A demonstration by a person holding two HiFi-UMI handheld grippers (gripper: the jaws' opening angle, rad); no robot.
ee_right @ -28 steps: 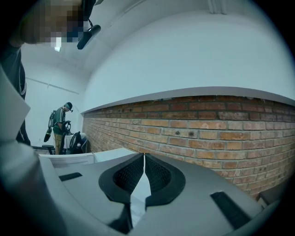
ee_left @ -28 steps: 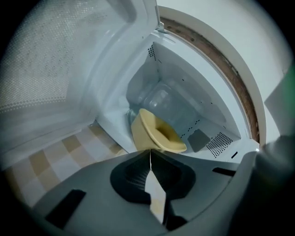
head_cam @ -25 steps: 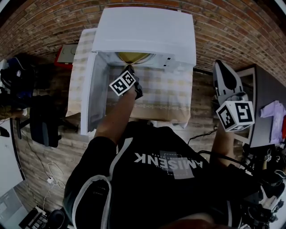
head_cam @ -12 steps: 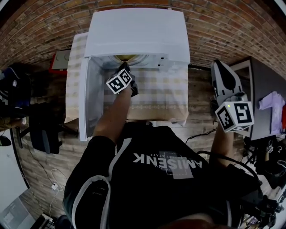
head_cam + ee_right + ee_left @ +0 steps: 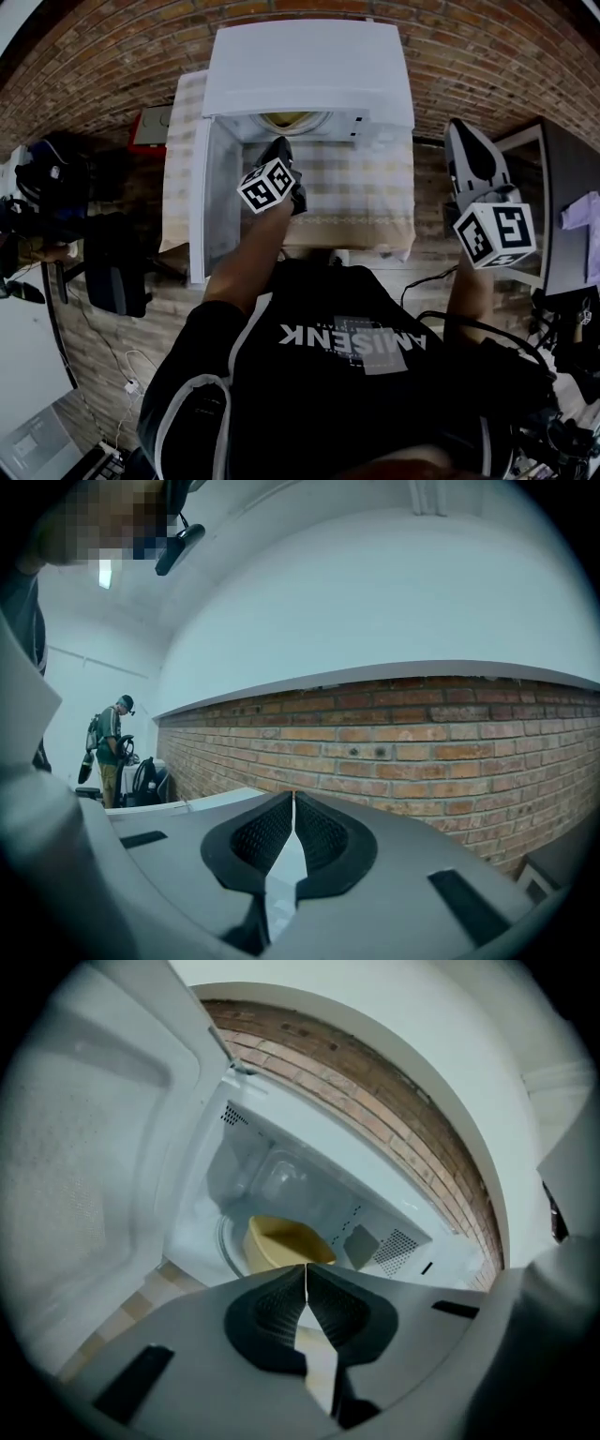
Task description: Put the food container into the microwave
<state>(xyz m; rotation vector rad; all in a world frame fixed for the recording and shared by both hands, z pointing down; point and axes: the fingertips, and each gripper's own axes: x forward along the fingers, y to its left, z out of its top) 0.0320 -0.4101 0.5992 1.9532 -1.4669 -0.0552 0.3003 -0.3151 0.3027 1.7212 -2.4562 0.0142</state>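
A yellow food container (image 5: 281, 1244) sits on the glass turntable inside the white microwave (image 5: 309, 70); its rim also shows as a yellow patch (image 5: 292, 119) in the head view. The microwave door (image 5: 208, 202) hangs open to the left. My left gripper (image 5: 306, 1269) is shut with nothing between its jaws, just in front of the cavity mouth and apart from the container. In the head view the left gripper (image 5: 281, 150) hovers over the checked cloth. My right gripper (image 5: 293, 799) is shut and empty, held off to the right (image 5: 466, 141) and pointing at a brick wall.
The microwave stands on a small table with a checked cloth (image 5: 361, 192). A brick wall (image 5: 422, 752) runs behind. A dark desk (image 5: 562, 216) is at the right, a black chair (image 5: 112, 262) at the left, and a person (image 5: 111, 747) stands far off.
My left gripper has drawn back from the microwave opening toward me, staying shut. The right gripper has barely moved. The head camera shifted slightly.
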